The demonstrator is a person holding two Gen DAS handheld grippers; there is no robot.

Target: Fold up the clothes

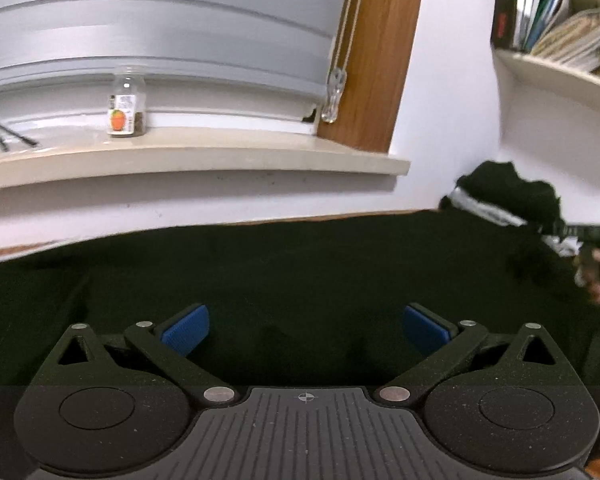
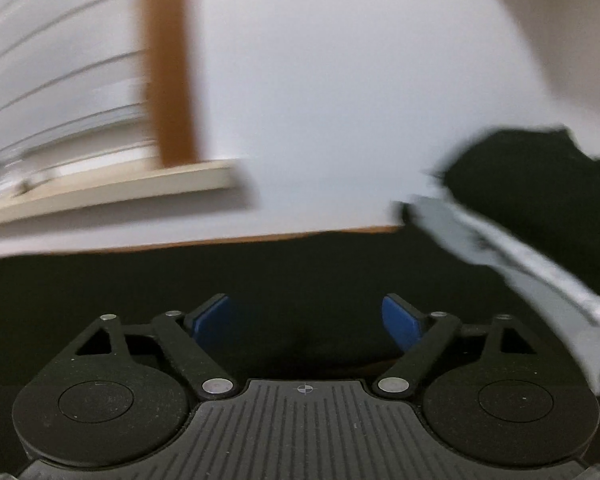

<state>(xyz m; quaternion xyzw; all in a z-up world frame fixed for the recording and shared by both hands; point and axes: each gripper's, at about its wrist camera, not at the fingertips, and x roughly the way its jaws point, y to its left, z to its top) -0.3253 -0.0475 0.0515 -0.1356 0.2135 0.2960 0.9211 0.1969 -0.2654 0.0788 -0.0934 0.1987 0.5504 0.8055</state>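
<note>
**Both grippers empty over dark cloth; heap at far right**

Nearest the lens, left view: left gripper, blue pads spread wide, nothing between them. Beneath it a dark cloth covers the surface out to the wall. Whether that cloth is a garment laid flat or only a table cover, I cannot tell.

Right view, blurred: right gripper, also wide apart and empty, over the same dark surface.

Clothes: a rumpled dark heap sits far right, against the wall, with a pale striped piece showing under its near edge. In the right view the heap is closer, the pale piece running down toward the near right. A hand shows at the right edge of the left view, near the heap.

Far left: a sill with a jar on it; shelf of books far right, up high.

Progress, as judged: no neat folded stack is in view. The heap looks loose and unfolded, so folding work remains there. Neither gripper touches it.
</note>
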